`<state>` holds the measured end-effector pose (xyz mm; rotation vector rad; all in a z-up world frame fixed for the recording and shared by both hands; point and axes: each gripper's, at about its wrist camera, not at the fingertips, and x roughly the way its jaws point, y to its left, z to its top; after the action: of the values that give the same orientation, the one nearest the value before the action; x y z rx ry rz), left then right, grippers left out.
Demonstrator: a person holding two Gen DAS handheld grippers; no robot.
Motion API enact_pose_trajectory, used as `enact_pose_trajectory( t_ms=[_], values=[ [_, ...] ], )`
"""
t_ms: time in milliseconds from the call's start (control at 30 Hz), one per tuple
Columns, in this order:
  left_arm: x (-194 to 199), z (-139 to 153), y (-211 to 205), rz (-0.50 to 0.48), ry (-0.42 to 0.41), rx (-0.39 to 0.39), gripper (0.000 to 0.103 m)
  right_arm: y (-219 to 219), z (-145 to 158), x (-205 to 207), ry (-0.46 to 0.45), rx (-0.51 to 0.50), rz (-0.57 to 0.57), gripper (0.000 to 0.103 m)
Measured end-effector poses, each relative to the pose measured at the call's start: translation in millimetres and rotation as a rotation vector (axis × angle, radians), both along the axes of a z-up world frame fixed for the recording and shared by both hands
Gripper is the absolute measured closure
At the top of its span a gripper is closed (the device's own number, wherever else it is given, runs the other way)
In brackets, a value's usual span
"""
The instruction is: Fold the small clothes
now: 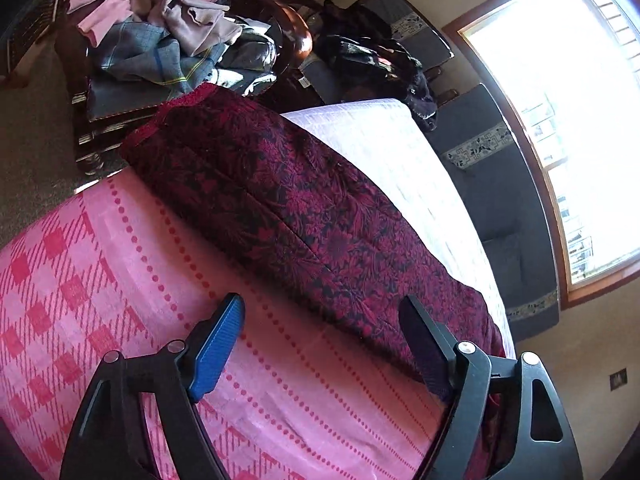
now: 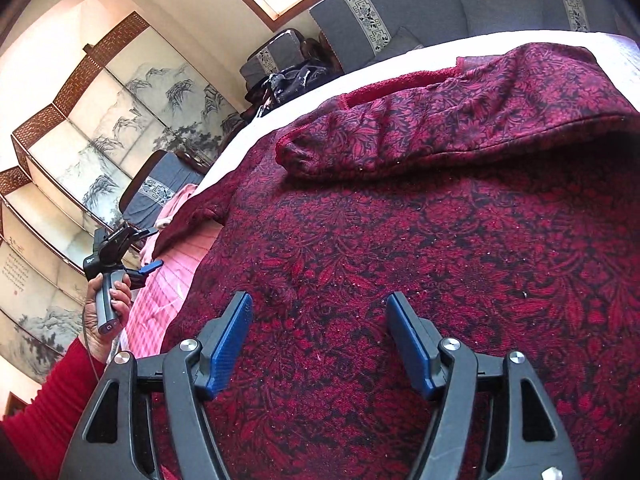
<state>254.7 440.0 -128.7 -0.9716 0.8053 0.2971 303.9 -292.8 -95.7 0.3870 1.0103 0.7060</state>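
Dark red floral garment (image 2: 400, 240) spread flat on the bed, over a pink checked blanket (image 1: 100, 280); one sleeve (image 2: 420, 136) already laid across the body, near the collar. In the left wrist view, the garment (image 1: 300, 216) seen as a long shape, its long axis running from near the tool away toward the far bed edge, where the collar end lies.

Right tool (image 2: 320, 340) hanging directly above the middle of the garment body, jaws spread wide, nothing between the blue pads (image 2: 230, 344). Cannot tell whether touching the cloth or just above it. Left tool (image 1: 322, 340) also wide open and empty, over the bare blanket just beside the garment's near long edge; one finger (image 1: 424, 344) over that edge. Left tool (image 2: 136, 266) visible too from the right wrist view, held in the left hand (image 2: 106, 304), off to the left side of the garment.

Probably the next fold turns on an edge: right tool nearer to the body, but only flat cloth under it, so likely a shift sideways to a hem or side seam needed first. Left tool better placed for the near edge.

Around: pile of other clothes (image 1: 160, 28) on a dark chair beyond the bed, a grey sofa (image 1: 500, 200) under the window, a painted folding screen (image 2: 100, 140). Nothing in the way on the bed itself.
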Motion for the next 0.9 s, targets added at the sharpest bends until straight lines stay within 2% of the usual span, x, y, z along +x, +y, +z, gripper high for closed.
enact_pose_trajectory(
  t_ms=[67,100,133,200,233,300,400,533,667,767,900],
  values=[
    [8,-4,10,0.012,0.001,-0.019,0.049,-3,-1,2,0.008,0.011,-0.012,0.036],
    [12,-10,14,0.013,0.012,-0.048,0.078,-6,-3,2,0.014,0.021,-0.018,0.035],
    [16,-19,21,0.011,0.02,-0.095,0.097,-8,-3,2,0.019,0.032,-0.023,0.035],
    [15,-29,28,0.055,-0.038,-0.157,0.097,-13,-6,3,0.028,0.056,-0.035,0.035],
    [17,-28,28,0.061,-0.041,-0.139,0.097,-16,-6,3,0.032,0.068,-0.044,0.035],
    [24,-10,17,0.046,-0.061,-0.011,0.097,-21,-7,3,0.042,0.09,-0.059,0.035],
    [32,37,-16,-0.004,-0.179,0.144,0.097,-28,-10,5,0.058,0.124,-0.084,0.035],
    [55,95,-85,-0.143,-0.27,0.302,0.097,-37,-11,6,0.061,0.158,-0.122,0.035],
    [82,133,-166,-0.304,-0.337,0.364,0.097,-45,-11,6,0.057,0.192,-0.148,0.035],
    [102,143,-232,-0.427,-0.356,0.374,0.097,-52,-12,7,0.06,0.225,-0.169,0.035],
    [120,137,-318,-0.578,-0.348,0.398,0.097,-59,-13,5,0.055,0.266,-0.191,0.035]
  ],
)
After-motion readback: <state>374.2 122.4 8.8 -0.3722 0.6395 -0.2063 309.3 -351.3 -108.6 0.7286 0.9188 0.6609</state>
